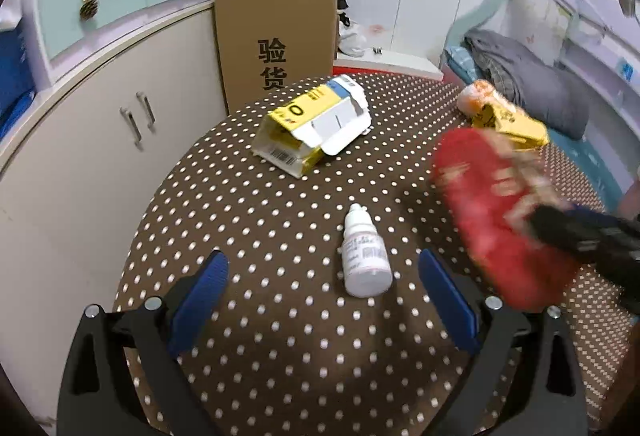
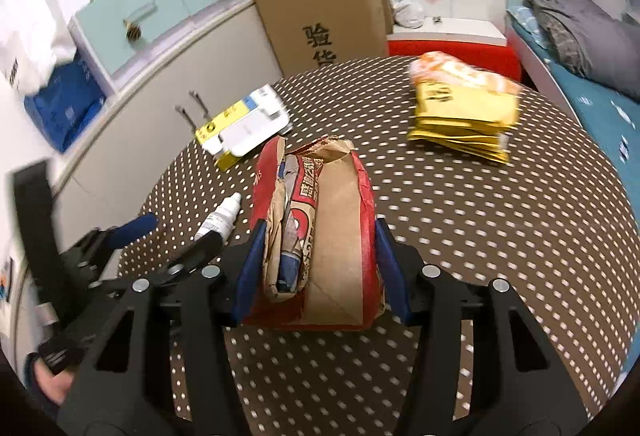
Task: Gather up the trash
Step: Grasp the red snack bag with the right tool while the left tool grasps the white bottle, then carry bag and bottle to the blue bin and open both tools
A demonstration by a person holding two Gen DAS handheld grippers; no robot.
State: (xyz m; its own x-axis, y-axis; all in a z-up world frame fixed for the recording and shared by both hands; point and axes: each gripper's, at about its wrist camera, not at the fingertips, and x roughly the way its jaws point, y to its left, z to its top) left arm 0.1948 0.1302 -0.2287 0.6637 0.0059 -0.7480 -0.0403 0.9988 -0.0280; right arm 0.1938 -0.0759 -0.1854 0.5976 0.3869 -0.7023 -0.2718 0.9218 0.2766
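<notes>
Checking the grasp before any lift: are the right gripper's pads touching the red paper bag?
Touching. In the right wrist view both blue pads of the right gripper sit flush against the sides of the red paper bag, with no gap showing.

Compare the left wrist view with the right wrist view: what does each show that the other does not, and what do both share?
Only the left wrist view shows the left gripper from behind, its blue fingers spread either side of the dropper bottle. Only the right wrist view shows the red paper bag sharply, its brown inside visible, squeezed between the right gripper pads. Both show the dotted table, the yellow carton and the yellow snack packets.
</notes>
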